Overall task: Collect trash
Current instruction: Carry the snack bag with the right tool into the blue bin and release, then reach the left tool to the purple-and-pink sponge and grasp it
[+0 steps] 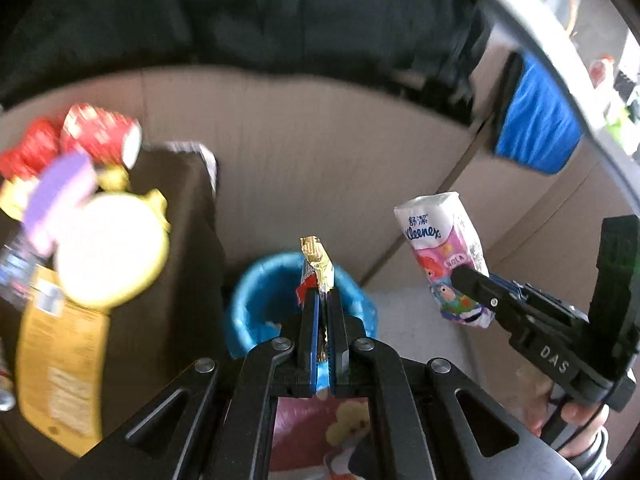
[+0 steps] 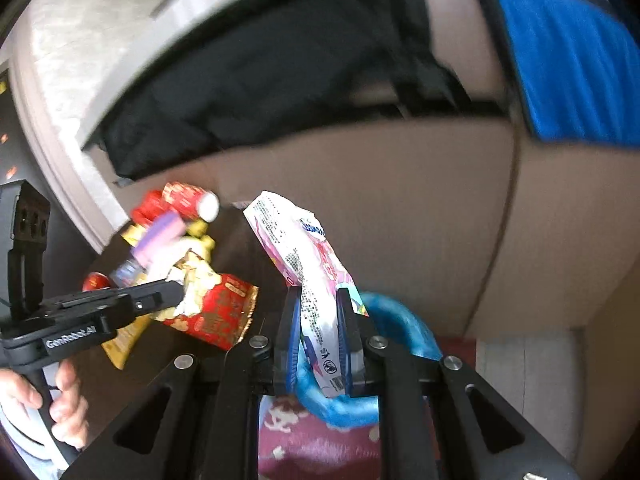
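1. Left wrist view: the left gripper (image 1: 324, 300) is clamped flat on a crumpled snack wrapper (image 1: 316, 264), gold foil with a red edge, which stands up out of the nearly closed jaws. In the right wrist view the same wrapper (image 2: 212, 304) shows its red printed face.
2. Directly beyond the left fingertips lies the bin (image 1: 256, 312), a round container lined with a glossy, wrinkled blue plastic bag. Holding the wrapper over its mouth suggests the drop is the step in hand.
3. The right gripper (image 1: 464, 276) grasps a tissue pack (image 1: 444, 248), a soft rectangular packet in thin printed film, white and pink with cartoon figures. It is pinched near its lower end, so most of the pack stands free above the jaws.
4. In the right wrist view, the tissue pack (image 2: 316, 280) bulges between the blue finger pads (image 2: 294, 336), the film creasing under pressure; the right gripper (image 2: 318, 300) sits just above the bin (image 2: 400, 320). Both items thus appear staged for release into the liner.
5. A dark side table (image 1: 176, 240) beside the bin carries more clutter: a red can (image 1: 104, 132), a round yellow-rimmed object (image 1: 112, 248) and a yellow packet (image 1: 60, 360), all blurred.
6. Behind stand a beige sofa (image 1: 320, 140) with smooth upholstery, black fabric and a blue cloth (image 1: 536, 120) draped on it.
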`<state>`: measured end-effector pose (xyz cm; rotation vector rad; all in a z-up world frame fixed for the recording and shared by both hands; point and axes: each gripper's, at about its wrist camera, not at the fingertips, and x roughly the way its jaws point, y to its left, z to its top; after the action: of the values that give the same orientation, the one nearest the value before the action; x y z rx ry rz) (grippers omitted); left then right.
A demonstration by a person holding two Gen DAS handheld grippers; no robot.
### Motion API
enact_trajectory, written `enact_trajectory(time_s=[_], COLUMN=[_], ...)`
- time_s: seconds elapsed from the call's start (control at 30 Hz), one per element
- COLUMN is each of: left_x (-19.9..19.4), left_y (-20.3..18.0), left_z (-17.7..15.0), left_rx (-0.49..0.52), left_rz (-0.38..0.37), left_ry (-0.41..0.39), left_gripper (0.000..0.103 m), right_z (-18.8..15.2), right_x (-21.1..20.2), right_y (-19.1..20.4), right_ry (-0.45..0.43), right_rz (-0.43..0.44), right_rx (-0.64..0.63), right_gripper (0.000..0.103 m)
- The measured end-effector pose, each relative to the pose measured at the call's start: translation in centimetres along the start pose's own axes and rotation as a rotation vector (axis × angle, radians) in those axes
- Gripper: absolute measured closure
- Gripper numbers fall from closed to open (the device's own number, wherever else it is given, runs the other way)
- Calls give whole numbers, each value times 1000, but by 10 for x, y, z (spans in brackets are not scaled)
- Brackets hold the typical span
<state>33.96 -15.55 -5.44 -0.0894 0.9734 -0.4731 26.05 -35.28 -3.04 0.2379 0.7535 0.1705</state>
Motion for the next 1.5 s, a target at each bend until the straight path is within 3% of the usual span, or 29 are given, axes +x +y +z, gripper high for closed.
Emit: enact_trajectory(time_s=[0.27, 0.4, 0.7, 0.87, 0.97, 1.1, 1.27, 1.5], left_x=[80, 111, 146, 147, 139, 117, 49, -46], left_y=[16, 27, 41, 36, 36, 33, 25, 54], left_z=[-3, -4, 8, 13, 13, 16, 20, 25], left_rx=[-63, -83, -102, -74, -89, -102, -56, -13], left_rz=[36, 33, 25, 16, -14, -50, -83, 8], left_ry=[139, 201, 269, 252, 245, 222, 98, -63], left_gripper=[100, 100, 98, 95, 89, 89, 89, 89], right_z=[-29, -38, -42, -42, -41, -35, -24, -10], right_x=[81, 112, 164, 176, 173, 158, 130, 92], right_y=[-41, -44, -58, -67, -65, -57, -40, 38], right_ry=[159, 202, 273, 275, 271, 240, 187, 93], right_rz=[15, 3, 2, -1, 1, -40, -81, -78], right_rx=[135, 146, 179, 193, 179, 137, 79, -104], right_gripper=[88, 88, 82, 74, 73, 73, 73, 73])
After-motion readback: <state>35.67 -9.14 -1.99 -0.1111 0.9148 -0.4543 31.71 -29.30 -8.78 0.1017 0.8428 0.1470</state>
